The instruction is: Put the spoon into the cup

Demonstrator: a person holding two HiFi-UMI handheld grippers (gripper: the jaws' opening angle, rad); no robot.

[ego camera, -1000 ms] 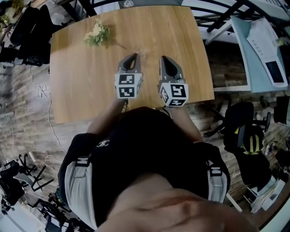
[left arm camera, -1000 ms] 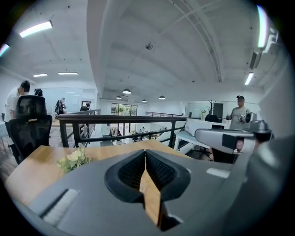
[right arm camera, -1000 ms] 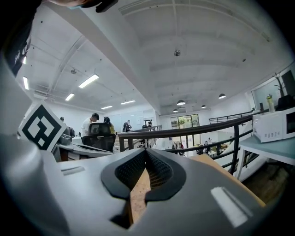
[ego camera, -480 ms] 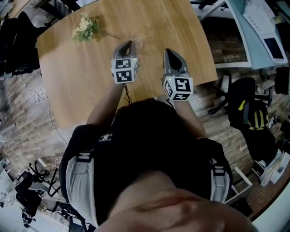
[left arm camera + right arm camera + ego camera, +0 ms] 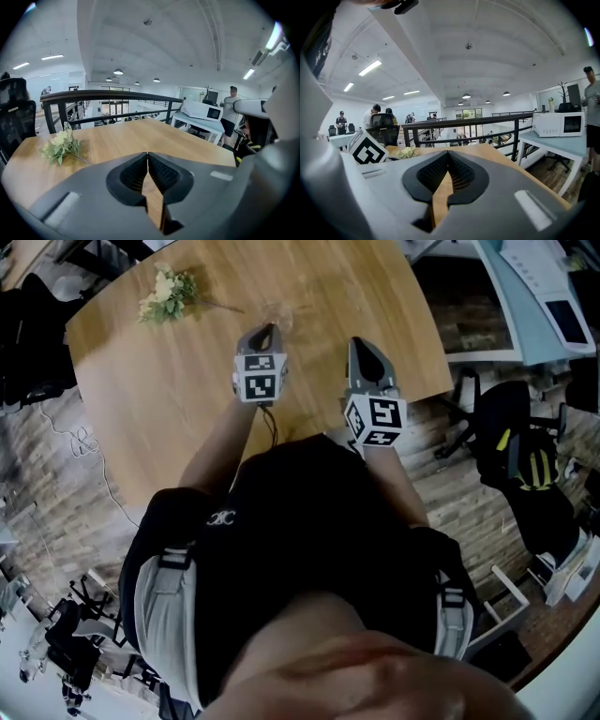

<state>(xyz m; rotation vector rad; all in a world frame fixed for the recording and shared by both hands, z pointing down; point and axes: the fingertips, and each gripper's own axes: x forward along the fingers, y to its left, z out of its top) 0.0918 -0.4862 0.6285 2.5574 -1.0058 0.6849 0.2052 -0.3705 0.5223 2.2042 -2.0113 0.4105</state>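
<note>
Left gripper (image 5: 265, 329), right gripper (image 5: 362, 343) clenched, empty. Faint clear cup (image 5: 277, 314) at left's 12 o'clock. No spoon visible; presumably light, stiff, slippery: pinch mid-handle.

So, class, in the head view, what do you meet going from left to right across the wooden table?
flower sprig → left tongs → right tongs

Clear cup (image 5: 278, 317) – faint, on wooden table (image 5: 159, 418) – right of flowers (image 5: 167, 293)
</note>
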